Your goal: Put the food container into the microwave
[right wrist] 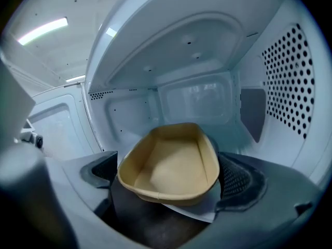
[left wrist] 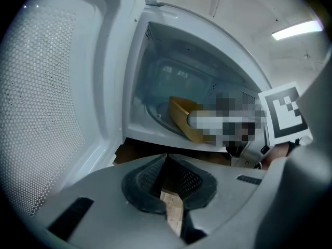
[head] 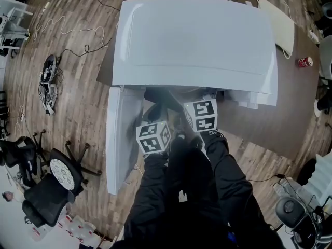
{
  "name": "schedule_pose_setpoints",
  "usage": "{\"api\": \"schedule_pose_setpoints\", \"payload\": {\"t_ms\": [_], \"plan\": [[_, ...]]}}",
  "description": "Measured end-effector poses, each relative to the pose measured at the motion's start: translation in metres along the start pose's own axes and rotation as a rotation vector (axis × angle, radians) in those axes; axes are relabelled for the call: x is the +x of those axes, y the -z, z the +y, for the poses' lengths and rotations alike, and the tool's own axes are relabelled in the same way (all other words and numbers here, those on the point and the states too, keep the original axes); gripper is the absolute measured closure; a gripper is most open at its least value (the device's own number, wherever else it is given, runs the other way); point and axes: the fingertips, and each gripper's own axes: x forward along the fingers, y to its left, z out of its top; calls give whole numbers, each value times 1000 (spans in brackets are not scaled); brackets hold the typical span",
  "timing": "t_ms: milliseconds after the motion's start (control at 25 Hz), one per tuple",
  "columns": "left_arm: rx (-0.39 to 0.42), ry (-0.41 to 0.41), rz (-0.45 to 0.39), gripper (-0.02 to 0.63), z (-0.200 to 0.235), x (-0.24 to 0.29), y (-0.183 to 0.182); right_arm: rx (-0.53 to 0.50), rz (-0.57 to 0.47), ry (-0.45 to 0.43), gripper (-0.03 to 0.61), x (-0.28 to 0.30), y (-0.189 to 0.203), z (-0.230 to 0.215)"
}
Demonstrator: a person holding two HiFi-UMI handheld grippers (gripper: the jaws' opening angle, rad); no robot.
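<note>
My right tongs [right wrist: 168,178] clasp the shallow tan paper food container [right wrist: 171,162] by its sides, inside the white microwave [right wrist: 197,51]. My left tongs [left wrist: 166,178] are pressed together, empty. Next I should lower and release it.

head view: overhead, steeply down on white boxy microwave [head: 192,40], far | left gripper view: low outside by its white perforated open door [left wrist: 46,113], facing up into the cavity | right gripper view: at the cavity mouth, close on tan oval paper food container [right wrist: 168,162] | shared: gripper views, cavity and container; head/left, door
</note>
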Motion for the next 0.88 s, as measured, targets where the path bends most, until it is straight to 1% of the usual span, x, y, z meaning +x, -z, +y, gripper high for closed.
{"api": "schedule_pose_setpoints", "payload": {"t_ms": [280,520,880], "plan": [[2,-4,-6,578,0,-3,0,-29,-43,13,9,-11,-12,3],[-1,3,-31,578,-13,-17,-8,-80,-77,24,11,-40,-26,11],[-11,41,-97,579,-43,-65,-23,-101,-97,20,17,-101,-45,38]]}}
